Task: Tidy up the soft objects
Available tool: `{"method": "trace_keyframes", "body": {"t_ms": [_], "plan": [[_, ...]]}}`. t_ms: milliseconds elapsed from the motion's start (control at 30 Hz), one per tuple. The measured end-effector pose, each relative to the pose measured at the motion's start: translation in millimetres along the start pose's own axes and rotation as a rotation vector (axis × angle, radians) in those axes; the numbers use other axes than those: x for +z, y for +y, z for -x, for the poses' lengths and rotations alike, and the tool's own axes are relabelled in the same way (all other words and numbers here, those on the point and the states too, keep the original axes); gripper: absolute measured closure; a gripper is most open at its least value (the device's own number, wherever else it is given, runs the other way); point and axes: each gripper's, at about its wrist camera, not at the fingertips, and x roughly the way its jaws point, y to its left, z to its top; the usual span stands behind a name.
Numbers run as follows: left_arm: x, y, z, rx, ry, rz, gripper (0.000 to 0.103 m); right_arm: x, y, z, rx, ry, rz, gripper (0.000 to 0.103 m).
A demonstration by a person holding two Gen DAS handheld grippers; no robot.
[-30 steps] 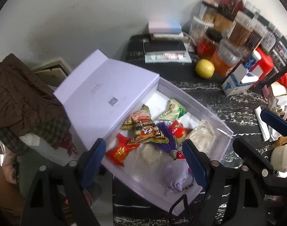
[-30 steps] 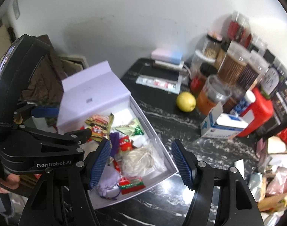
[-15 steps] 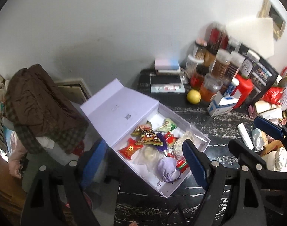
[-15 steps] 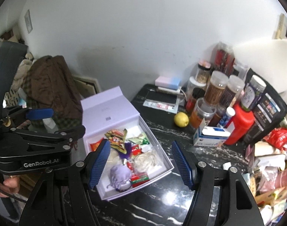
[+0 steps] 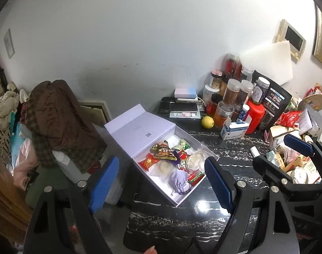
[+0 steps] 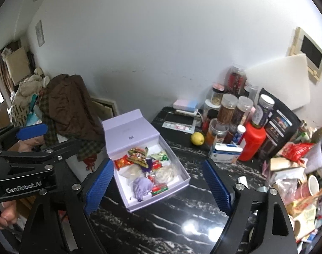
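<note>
Lavender box (image 5: 182,194) looks smaller; both tools apparently pulled away, empty.

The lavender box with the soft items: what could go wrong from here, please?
1. The lavender box sits near the table's left edge, its open lid hanging beyond it; a knock might tip it off.
2. The purple pouch and red-green packet lie by the near wall, so they could spill out.
3. Both the left gripper and the right gripper are empty, the right one's jaws opening; the jars nearby could be bumped.
</note>
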Motion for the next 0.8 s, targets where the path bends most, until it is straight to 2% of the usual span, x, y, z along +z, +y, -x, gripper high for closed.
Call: {"method": "trace_keyframes", "body": {"t_ms": [233,800], "plan": [[-26.4,0.4,25.7,0.010,-0.014,0.030,0.020,-19.9,4.5,26.8,0.000,0.004,0.015,0.016],[-69.6,6.6,35.2,-0.016,0.028,0.089,0.020,-64.7,11.2,49.7,0.011,0.029,-0.014,0.016]]}}
